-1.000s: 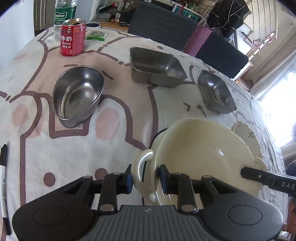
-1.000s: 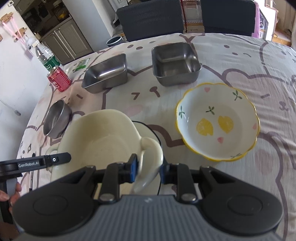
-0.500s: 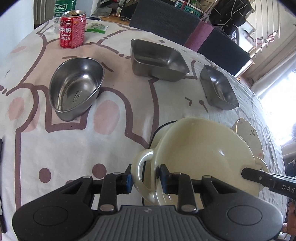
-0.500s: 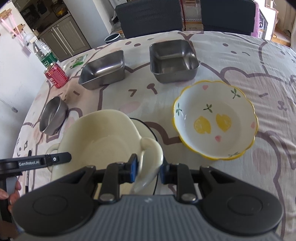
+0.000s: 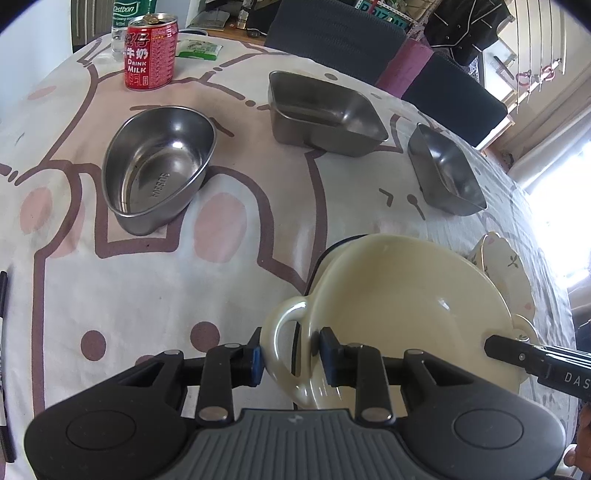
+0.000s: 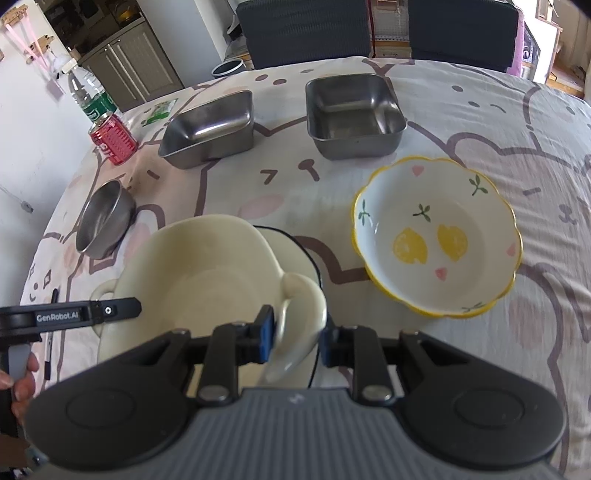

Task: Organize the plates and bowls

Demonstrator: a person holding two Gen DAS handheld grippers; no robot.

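A cream two-handled bowl (image 5: 402, 306) is held between both grippers, above a black-rimmed plate (image 6: 291, 247) on the table. My left gripper (image 5: 290, 356) is shut on the bowl's left handle. My right gripper (image 6: 297, 336) is shut on the other handle; the bowl shows there too (image 6: 207, 273). A lemon-patterned ceramic bowl (image 6: 436, 236) sits to the right. Steel dishes stand beyond: an oval one (image 5: 159, 166), a rectangular one (image 5: 321, 110) and a square one (image 5: 443, 170).
A red milk can (image 5: 150, 51) and a water bottle (image 6: 86, 94) stand at the far left of the table. A black marker (image 5: 3, 362) lies at the near left edge. Dark chairs (image 6: 303, 29) stand behind the table.
Both grippers, with the cream bowl in them, have shifted slightly forward over the table. The grip has not changed.
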